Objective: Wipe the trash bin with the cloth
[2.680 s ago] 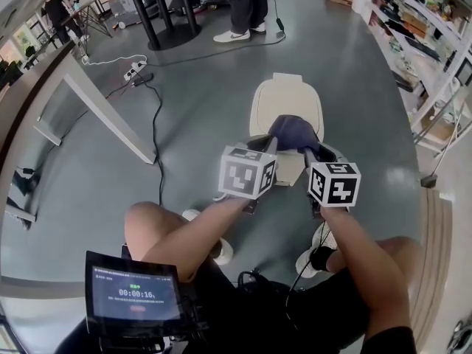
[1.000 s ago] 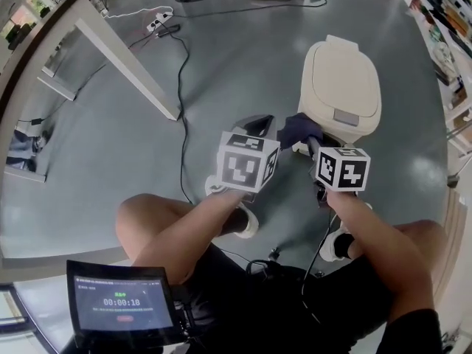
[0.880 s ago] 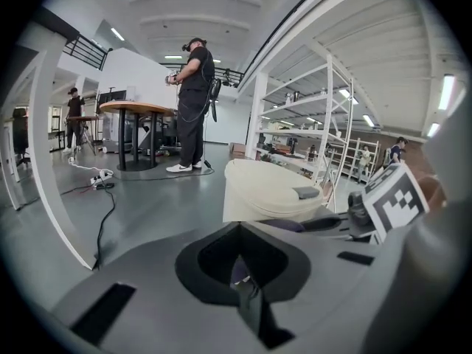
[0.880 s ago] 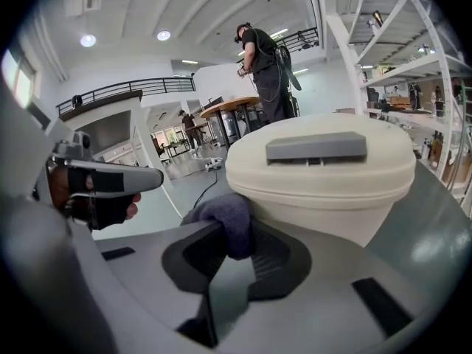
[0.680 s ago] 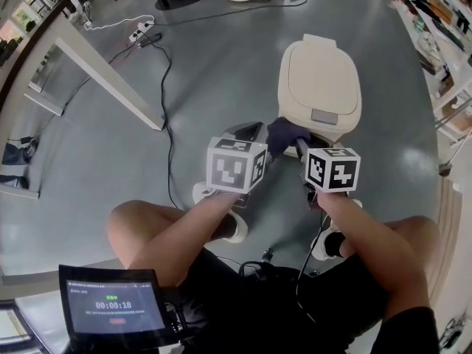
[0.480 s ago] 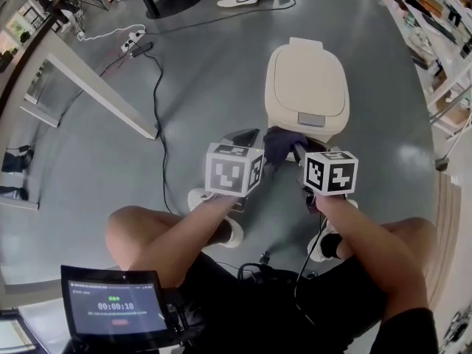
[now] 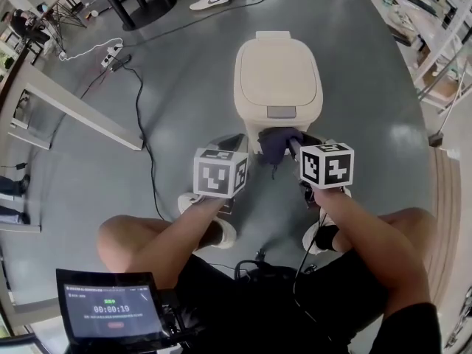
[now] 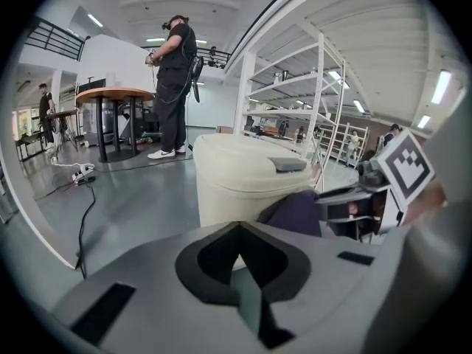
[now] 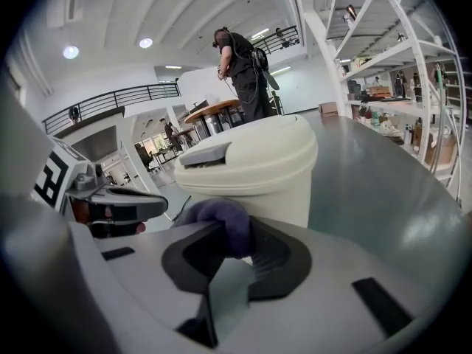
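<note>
Trash bin point(image 7: 278, 80): cream, lid shut.
Cloth point(image 7: 276, 144): dark purple, bunched at the bin's near side.
Right gripper point(image 9: 230, 251): jaws clamped on the cloth.
Left gripper point(image 8: 237, 236): jaws closed together, empty, just left of the cloth.
Screen point(image 7: 109, 310): well short of the bin, reads 00:00:19.

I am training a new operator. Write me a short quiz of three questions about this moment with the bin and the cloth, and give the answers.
1. True or false: the lid of the cream trash bin stands open.
2. Which gripper holds the dark purple cloth? A: left gripper. B: right gripper. C: neither.
3. Fill the gap: the left gripper's jaws are ____, with nothing between them.

Key: 1 false, the lid is down. 2 B. 3 shut.
</note>
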{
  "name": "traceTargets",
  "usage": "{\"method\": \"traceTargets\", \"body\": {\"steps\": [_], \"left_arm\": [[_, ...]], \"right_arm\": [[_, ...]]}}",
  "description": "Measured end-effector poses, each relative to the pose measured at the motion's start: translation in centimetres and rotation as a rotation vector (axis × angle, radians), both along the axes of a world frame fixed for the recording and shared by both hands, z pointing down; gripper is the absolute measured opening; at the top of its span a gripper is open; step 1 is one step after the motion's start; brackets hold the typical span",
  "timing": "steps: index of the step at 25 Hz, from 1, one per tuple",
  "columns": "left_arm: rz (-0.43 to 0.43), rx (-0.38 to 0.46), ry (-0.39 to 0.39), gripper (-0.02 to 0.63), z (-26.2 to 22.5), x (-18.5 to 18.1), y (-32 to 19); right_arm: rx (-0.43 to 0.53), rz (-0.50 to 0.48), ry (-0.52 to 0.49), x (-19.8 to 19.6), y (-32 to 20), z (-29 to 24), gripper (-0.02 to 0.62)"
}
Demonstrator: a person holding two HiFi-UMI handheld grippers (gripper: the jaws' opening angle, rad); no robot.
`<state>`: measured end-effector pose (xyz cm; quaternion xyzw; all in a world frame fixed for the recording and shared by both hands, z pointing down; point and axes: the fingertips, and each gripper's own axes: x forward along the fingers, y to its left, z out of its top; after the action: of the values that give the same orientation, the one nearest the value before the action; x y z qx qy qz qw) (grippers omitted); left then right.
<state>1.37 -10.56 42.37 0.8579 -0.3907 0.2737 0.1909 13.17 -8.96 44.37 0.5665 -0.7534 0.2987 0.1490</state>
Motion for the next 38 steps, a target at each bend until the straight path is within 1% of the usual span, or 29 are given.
{"method": "traceTargets", "body": {"steps": [4,8,11,13,17,20,24,26,29,32,36,38], "left_arm": [[0.043,-0.012,-0.023,-0.003,0.6,1.2,0.5],[0.072,-0.017,-0.018,-0.003,0.5,2.8,0.5],[0.092,-0.061,0.004,-0.003,1.6,4.4,0.8],[0.104,-0.086,0.001,-0.003,2.5,5.1,1.1],[0.112,-0.087,-0.016,-0.003,3.3,5.4,0.8],[0.095,-0.075,-0.015,-0.003,3.0,4.9,0.1],[0.090,-0.102,-0.037,-0.003,4.1,3.1,0.1],[0.087,-0.114,-0.049,-0.003,4.6,2.0,0.0],[0.064,-0.113,-0.052,-0.003,5.3,1.4,-0.1],[0.032,-0.114,-0.041,-0.003,5.4,-0.2,-0.6],[-0.006,-0.115,-0.011,-0.003,4.2,-3.6,-1.9],[-0.022,-0.111,0.016,-0.003,4.0,-4.6,-2.1]], "right_arm": [[-0.029,0.023,0.076,2.3,0.6,0.3,0.066],[-0.044,0.040,0.104,4.7,1.2,0.8,0.066],[-0.054,0.059,0.115,6.6,1.0,1.7,0.066],[-0.059,0.070,0.121,7.7,0.8,1.9,0.066],[-0.070,0.088,0.114,9.2,0.5,2.2,0.066],[-0.092,0.084,0.144,9.0,0.5,3.0,0.066],[-0.167,0.086,0.152,6.6,1.3,5.9,0.066],[-0.183,0.088,0.128,4.7,1.6,6.8,0.066],[-0.204,0.056,0.059,2.2,1.7,8.3,0.066],[-0.197,0.007,-0.012,-1.2,0.6,8.4,0.066],[-0.173,-0.058,-0.014,-6.1,-1.9,6.5,0.066],[-0.174,-0.076,-0.018,-7.5,-2.3,6.6,0.066]]}}
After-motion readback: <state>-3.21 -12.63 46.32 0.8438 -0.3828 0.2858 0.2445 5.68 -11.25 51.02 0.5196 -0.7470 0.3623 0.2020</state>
